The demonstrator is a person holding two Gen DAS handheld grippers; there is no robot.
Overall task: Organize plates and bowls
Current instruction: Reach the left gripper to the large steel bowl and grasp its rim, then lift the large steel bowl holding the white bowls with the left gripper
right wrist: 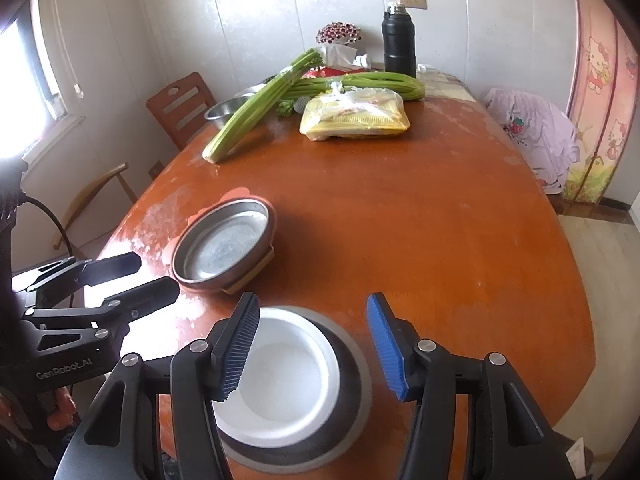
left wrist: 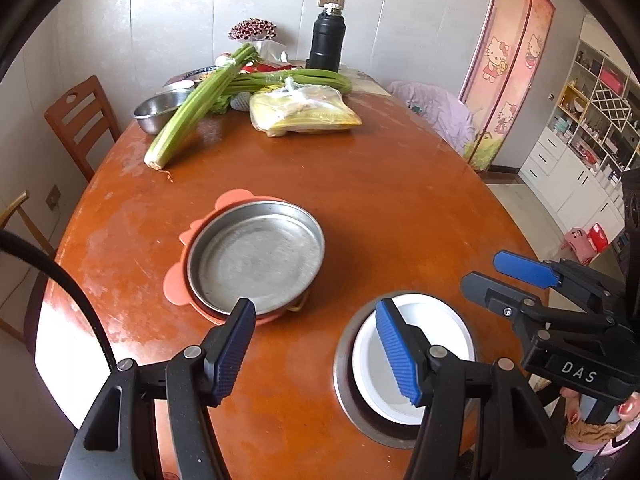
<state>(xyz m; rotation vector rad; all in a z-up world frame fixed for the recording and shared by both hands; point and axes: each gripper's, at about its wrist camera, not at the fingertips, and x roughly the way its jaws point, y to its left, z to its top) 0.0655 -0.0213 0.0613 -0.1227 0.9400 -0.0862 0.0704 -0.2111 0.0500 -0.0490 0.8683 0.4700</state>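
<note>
At the near edge of the wooden table (right wrist: 400, 220), a white bowl (right wrist: 280, 376) sits nested in a steel plate (right wrist: 352, 412) beneath the half-open, empty right gripper (right wrist: 312, 344), the empty left gripper (left wrist: 316, 352) beside it, so the pads should straddle one rim evenly.

At lower centre, the right gripper (right wrist: 314, 346) hangs with jaws apart over a white bowl (right wrist: 286, 376) nested in a steel plate (right wrist: 352, 408).
</note>
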